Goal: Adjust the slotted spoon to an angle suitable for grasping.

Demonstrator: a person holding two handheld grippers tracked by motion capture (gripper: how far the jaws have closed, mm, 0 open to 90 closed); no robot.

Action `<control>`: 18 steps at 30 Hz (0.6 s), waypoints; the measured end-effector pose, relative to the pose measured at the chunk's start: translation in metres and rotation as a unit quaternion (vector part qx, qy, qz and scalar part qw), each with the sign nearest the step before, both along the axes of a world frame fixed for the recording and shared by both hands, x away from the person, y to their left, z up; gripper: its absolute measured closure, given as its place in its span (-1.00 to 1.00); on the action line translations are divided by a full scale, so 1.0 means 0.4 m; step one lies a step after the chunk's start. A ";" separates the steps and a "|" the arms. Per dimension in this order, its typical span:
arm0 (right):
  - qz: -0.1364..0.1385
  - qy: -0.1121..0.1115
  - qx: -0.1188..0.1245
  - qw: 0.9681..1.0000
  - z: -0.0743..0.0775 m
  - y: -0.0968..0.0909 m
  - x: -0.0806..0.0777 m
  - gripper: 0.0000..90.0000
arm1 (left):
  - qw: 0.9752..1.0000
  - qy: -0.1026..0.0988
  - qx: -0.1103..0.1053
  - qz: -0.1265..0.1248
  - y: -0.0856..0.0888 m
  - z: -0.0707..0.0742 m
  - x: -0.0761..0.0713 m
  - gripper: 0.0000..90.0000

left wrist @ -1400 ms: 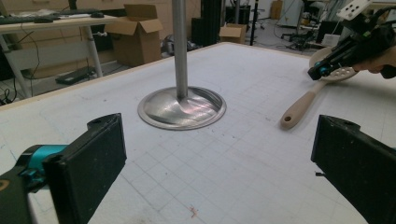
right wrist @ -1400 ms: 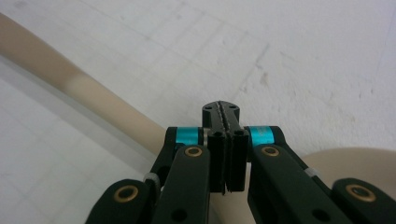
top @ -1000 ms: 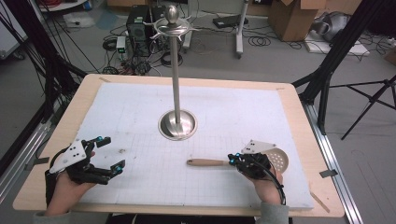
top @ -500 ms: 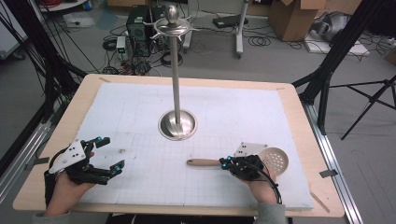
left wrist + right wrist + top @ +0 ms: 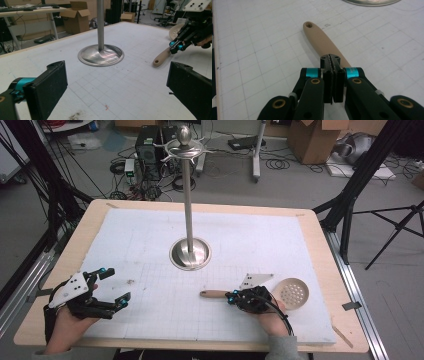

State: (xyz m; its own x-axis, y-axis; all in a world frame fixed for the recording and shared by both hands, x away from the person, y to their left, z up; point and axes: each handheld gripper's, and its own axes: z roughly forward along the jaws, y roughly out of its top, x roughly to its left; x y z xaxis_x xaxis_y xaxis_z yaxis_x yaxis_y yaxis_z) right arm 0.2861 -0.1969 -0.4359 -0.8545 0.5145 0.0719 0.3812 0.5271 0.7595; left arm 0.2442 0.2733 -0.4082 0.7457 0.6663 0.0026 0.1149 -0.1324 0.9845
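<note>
The slotted spoon (image 5: 260,294) lies flat near the front edge of the bench (image 5: 320,240), towards its right front corner, with its long axis running parallel to that edge: the perforated bowl (image 5: 293,293) points to the right edge, the wooden handle (image 5: 322,42) to the left, ending in a hanging hole. The right tongs (image 5: 235,298) are directly over the handle's middle, jaws pressed together pad to pad with nothing between them, the tips just above or touching the wood; which of the two cannot be told. In the right gripper view the handle runs on straight ahead of the closed tips, so the tongs are lined up along the handle, not across it. To my eye they would have to spread before they could take the wood. The left tongs (image 5: 114,284) sit by the left front corner, wide open and empty, well apart from the spoon. The right hand (image 5: 272,322) is by far the nearer. The hook stand (image 5: 189,252) rises at mid-bench, behind the spoon
</note>
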 end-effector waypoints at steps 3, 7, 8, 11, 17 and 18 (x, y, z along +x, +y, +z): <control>0.004 0.005 -0.009 1.000 -0.009 0.014 0.006 1.00 | 1.000 0.000 0.001 0.003 0.005 0.000 -0.003 -0.92; 0.000 0.002 -0.011 1.000 -0.013 0.025 0.014 1.00 | 1.000 0.001 0.001 0.008 0.011 -0.002 -0.010 -0.92; -0.004 0.002 -0.012 1.000 -0.014 0.028 0.017 1.00 | 1.000 0.001 0.002 0.009 0.013 -0.002 -0.012 -0.92; -0.016 -0.004 -0.017 1.000 -0.018 0.036 0.026 1.00 | 1.000 0.001 0.004 0.013 0.020 -0.002 -0.020 -0.92; -0.047 -0.013 -0.016 0.999 -0.021 0.047 0.045 1.00 | 1.000 0.000 0.004 0.026 0.039 -0.002 -0.038 -0.92; -0.053 -0.014 -0.016 0.998 -0.021 0.048 0.049 1.00 | 1.000 0.000 0.003 0.029 0.042 -0.002 -0.041 -0.92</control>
